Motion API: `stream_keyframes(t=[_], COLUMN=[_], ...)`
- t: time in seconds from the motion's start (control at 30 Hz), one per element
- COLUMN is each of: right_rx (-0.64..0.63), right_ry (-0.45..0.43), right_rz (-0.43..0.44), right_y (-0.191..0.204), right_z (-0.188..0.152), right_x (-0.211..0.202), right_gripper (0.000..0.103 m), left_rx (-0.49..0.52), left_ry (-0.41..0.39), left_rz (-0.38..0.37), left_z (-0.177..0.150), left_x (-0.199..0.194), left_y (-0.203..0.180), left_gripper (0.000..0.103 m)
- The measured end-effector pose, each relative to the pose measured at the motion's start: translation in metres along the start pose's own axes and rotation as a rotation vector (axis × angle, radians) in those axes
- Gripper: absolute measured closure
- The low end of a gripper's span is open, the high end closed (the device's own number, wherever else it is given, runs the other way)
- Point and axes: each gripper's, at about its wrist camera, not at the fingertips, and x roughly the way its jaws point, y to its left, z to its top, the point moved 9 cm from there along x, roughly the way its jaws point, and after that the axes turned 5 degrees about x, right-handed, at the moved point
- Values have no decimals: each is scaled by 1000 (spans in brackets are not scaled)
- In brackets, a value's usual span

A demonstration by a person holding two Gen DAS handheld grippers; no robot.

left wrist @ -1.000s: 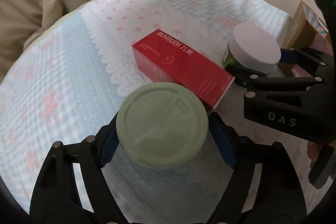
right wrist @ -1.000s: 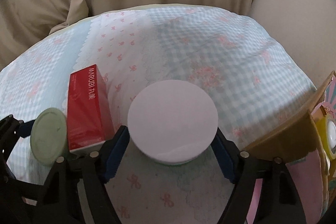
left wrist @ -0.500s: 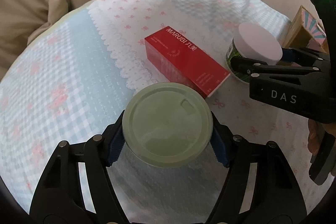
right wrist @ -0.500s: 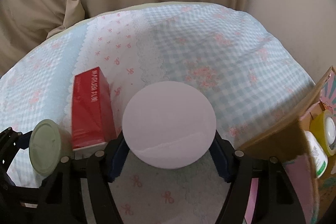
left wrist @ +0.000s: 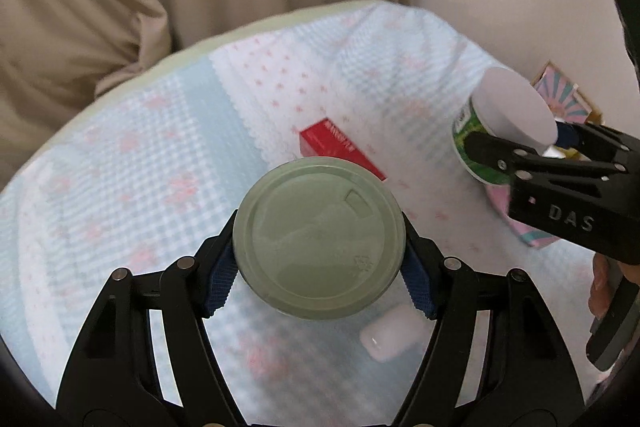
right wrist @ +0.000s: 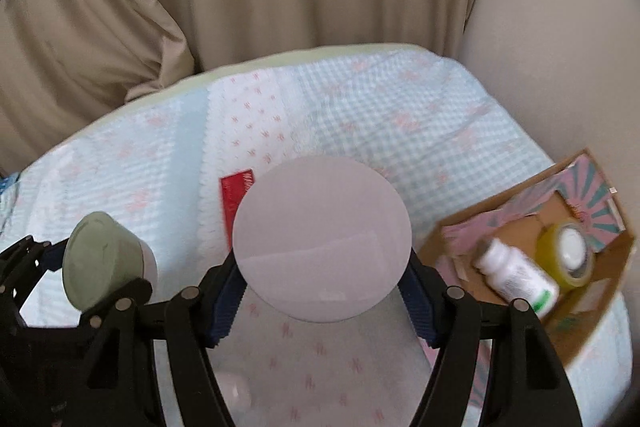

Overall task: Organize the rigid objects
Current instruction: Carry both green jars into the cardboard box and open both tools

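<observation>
Above checked pastel bedspread [left wrist: 160, 155], I am holding round sage-green-lidded jar [left wrist: 318, 237] clamped in left hand-held gripper [left wrist: 320, 267], white-lidded green-labelled tub [right wrist: 322, 241] clamped in right hand-held gripper [right wrist: 322, 287]. Both look rigid, smooth, likely light; gripping sides beneath lids seems safest. Open cardboard box [right wrist: 520, 195] nearby.

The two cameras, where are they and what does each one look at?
Left wrist: on the left gripper, facing down along its fingers at the green-lidded jar; the right gripper and fingertips of a hand show.
Right wrist: on the right gripper, facing the white-lidded jar and cardboard box.
Shared: both jars, red box, checked cloth.
</observation>
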Motion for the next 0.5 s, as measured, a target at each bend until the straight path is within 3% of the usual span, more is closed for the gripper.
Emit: stream_keyframes(t=[0.2,0.5], right_rx=[-6,20], right_ry=[48,91], right_rz=[26,26], right_y=[-9,-55], right_z=[4,-3], right_x=[-84,-183], right_gripper=[37,37], left_rx=[-40,-88], left_ry=[42,-4], left_rz=[-24,-60], left_z=[8,26], left_x=[-75,-161], left_y=[-14,-56], left_gripper=[35,35])
